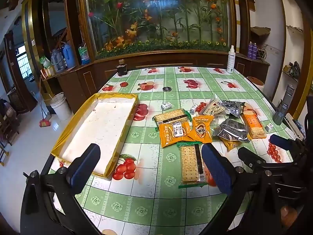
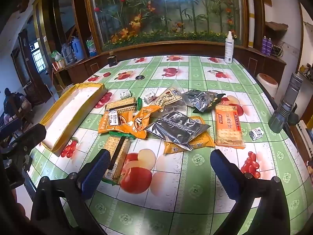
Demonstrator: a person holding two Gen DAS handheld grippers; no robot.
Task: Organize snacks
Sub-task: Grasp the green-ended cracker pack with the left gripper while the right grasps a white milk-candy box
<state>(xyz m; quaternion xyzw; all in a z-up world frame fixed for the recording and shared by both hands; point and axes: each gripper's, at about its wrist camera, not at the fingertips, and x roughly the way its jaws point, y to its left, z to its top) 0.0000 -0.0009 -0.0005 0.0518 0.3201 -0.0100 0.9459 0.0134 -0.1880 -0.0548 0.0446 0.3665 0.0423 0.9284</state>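
Crinkly foil packets (image 2: 177, 128) beside flat rectangular tray (image 1: 101, 129).

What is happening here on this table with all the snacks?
A person holds two grippers over the table, and both the left gripper and the right gripper are open and hold nothing. The snack packets lie in a loose heap on the fruit-print cloth. The yellow-edged tray beside them has nothing in it. One cracker packet lies nearest to the left gripper. Sorting has not yet begun.
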